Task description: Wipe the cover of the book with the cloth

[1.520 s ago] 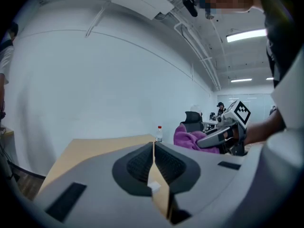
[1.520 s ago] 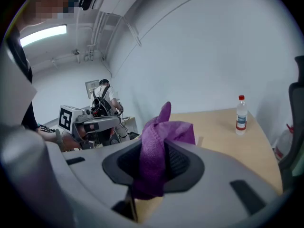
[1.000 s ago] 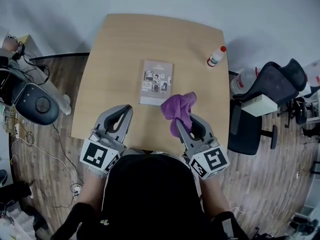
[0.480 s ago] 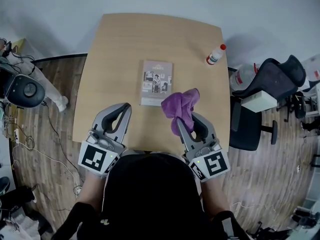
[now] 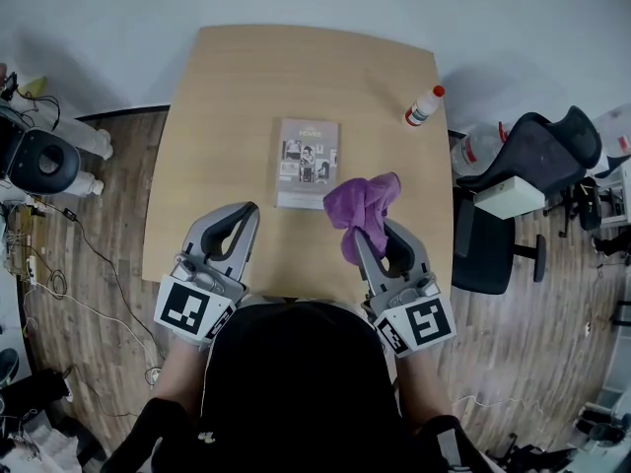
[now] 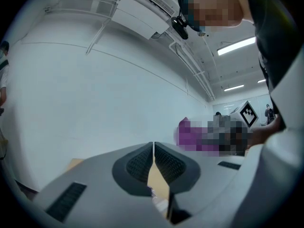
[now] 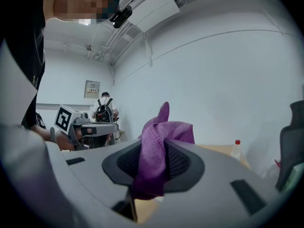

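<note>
Two grippers show at the near edge of the table (image 5: 296, 77) in the head view. The left gripper (image 5: 244, 212) is at 7 o'clock from the book (image 5: 308, 162), with its jaws pressed together and nothing between them. The right gripper (image 5: 373, 233) is at 5 o'clock from the book and is clamped on the purple cloth (image 5: 363, 203). The cloth stands up in a bunch in front of the jaws, and its edge covers the book's corner at 5 o'clock; whether it touches the cover I cannot tell. The book lies flat near the middle of the table, cover up. A small white bottle (image 5: 424, 107) with a red cap lies at 2 o'clock from the book, near the table's edge. A dark office chair (image 5: 537, 161) stands on the floor at 3 o'clock from the table.

In the left gripper view, the left gripper (image 6: 154, 148) has its two pads meeting in one thin line, empty. The cloth (image 6: 186, 134) shows at 2 o'clock from the jaws, before a white wall (image 6: 95, 94).

In the right gripper view, the right gripper (image 7: 159, 156) squeezes the cloth (image 7: 164, 133) between both pads; cloth sticks out above and hangs below them. The left gripper (image 7: 76, 123) is at 9 o'clock, the bottle (image 7: 236, 148) at 3 o'clock on the table (image 7: 221, 151). A person (image 7: 104, 111) with a backpack stands far behind.
</note>
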{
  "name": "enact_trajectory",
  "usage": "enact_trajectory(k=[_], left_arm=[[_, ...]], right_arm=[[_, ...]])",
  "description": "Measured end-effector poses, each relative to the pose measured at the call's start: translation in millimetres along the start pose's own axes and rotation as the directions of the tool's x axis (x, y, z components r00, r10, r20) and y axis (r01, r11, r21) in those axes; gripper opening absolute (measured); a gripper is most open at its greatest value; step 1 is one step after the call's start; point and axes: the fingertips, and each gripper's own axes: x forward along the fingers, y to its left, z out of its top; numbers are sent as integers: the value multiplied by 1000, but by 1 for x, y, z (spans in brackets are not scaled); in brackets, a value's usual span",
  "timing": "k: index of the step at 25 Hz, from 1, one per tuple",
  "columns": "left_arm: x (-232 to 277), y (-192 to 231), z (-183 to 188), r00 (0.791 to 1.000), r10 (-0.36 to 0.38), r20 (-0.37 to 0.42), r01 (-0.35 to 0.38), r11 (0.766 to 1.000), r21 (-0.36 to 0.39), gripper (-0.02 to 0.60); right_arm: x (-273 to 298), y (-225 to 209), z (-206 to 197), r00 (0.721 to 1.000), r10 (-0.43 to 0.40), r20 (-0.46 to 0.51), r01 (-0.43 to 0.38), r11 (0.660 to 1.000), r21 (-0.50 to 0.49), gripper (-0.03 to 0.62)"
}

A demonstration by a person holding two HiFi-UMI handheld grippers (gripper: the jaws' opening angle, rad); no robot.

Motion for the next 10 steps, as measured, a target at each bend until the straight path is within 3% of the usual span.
enact_trajectory(k=[10], left_arm=[[-1, 7, -2, 1000, 1, -7, -1, 1000, 2, 28]], right_arm=[[7, 2, -1, 1000, -2, -5, 2, 1000, -2, 115]])
